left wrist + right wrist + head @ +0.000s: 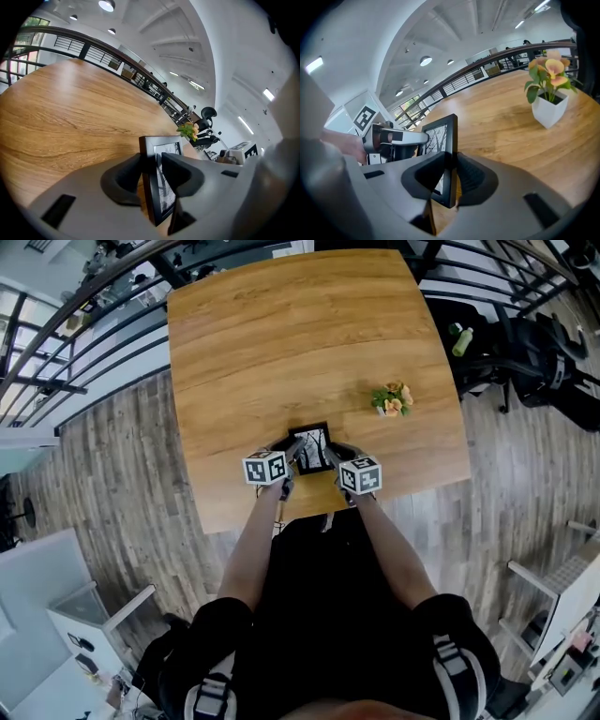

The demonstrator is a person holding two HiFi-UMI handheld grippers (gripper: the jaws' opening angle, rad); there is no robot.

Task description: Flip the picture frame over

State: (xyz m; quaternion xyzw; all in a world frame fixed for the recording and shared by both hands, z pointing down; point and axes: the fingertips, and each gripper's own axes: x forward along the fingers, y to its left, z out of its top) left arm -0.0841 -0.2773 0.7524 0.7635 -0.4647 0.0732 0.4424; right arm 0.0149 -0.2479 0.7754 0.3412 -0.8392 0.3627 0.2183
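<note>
I have the picture frame [312, 448] between both tongs, close to the worktop's [281, 334] near edge and about midway along it. From the head view the black frame is tilted, its black-and-white print of bare branches facing up towards me. Whether its lower edge touches the wood I cannot tell.

The right tongs [330, 457] are clamped on the frame's right-hand border. In the right gripper view the two dark pads of these tongs [451, 168] press on either side of that narrow black edge, and the frame [440, 133] stands nearly upright out of them, print side turned away to the left. Beyond it in that view I see the left tongs [393, 138] at the opposite border.

The left tongs [292, 454] sit around the frame's left-hand border but are not pinching it. In the left gripper view the frame [151, 187] stands between the jaws [152, 161], and a thin strip of the print shows between the border and the right-hand pad, so the jaws stand apart.

A small potted flower [393, 398], orange blooms in a white pot, stands well apart from the frame, towards the worktop's right edge.
</note>
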